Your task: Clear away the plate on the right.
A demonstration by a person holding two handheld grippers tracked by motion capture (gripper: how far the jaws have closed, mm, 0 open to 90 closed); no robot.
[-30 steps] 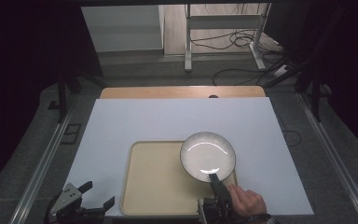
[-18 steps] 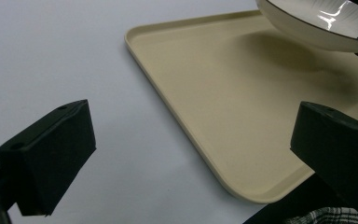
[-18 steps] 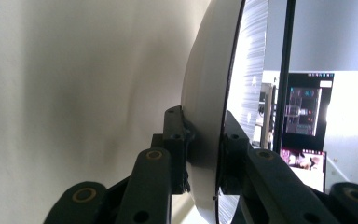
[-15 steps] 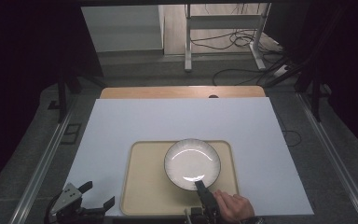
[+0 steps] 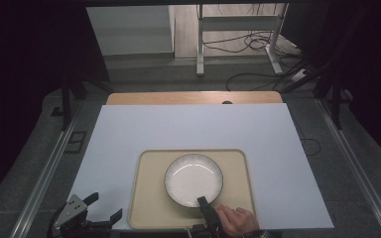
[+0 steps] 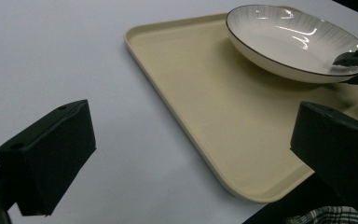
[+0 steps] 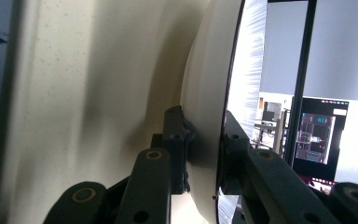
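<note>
Where the right gripper (image 5: 203,202) comes in from the bottom edge of the high view, its two black jaws are clamped on the near rim of the plate (image 5: 193,179) — one jaw inside the dish, the other under its outer wall, as the right gripper view shows from up close. The person's right hand (image 5: 236,221) sits just behind the gripper, at the table's near edge. The plate, white with a thin dark rim, is over the middle of the beige tray (image 5: 151,198); in the left gripper view its base looks to be down on the tray or just above it — which one cannot be told.

The left gripper (image 5: 93,212) is at the near left corner of the table, well apart from the plate, its jaws spread wide with nothing between them. The tray lies on the white table top (image 5: 188,126), its long side running across the table and its near edge close to the table's own.
</note>
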